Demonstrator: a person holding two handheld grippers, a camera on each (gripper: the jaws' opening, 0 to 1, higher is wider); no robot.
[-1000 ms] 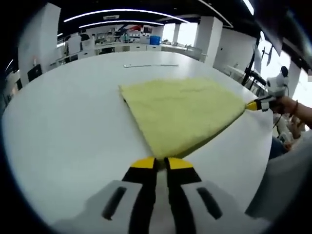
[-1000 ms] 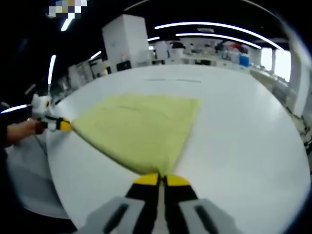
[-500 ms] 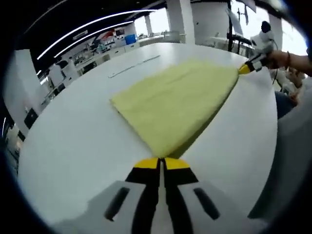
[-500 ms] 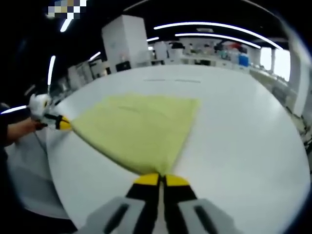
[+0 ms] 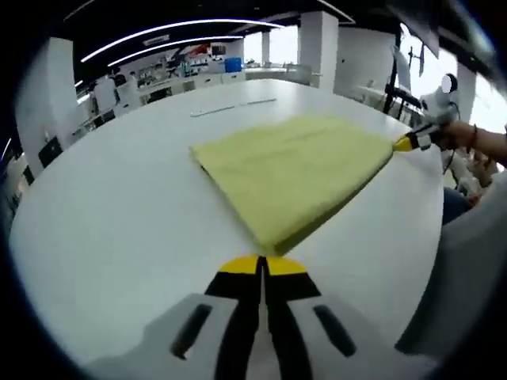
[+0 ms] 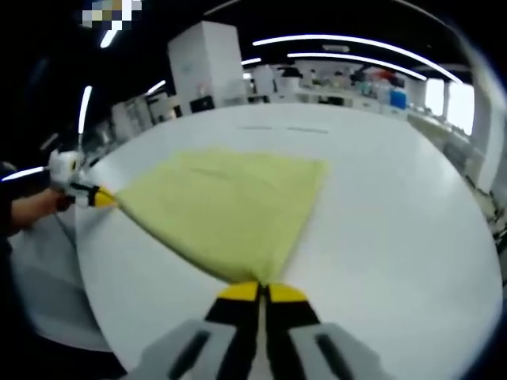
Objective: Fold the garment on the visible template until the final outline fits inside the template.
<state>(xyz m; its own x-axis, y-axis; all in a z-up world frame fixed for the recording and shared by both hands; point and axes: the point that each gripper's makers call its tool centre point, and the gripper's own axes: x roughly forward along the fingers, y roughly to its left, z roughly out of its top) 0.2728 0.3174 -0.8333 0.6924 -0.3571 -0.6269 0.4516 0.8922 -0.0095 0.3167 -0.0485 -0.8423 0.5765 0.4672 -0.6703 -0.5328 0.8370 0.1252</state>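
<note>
Pinching a near corner of the yellow garment (image 5: 293, 166) each, the left gripper (image 5: 263, 265) and right gripper (image 6: 261, 291) have their yellow-tipped jaws clamped on the cloth at 6 o'clock, the fabric fanning away toward 12 over the white table (image 5: 119, 229). Over the last second the cloth has kept its taut spread between the two tips (only the left view swung about), and the other gripper sits at 3 o'clock there. I judge the fold not yet begun; a faint line (image 5: 234, 107) lies on the table beyond.
</note>
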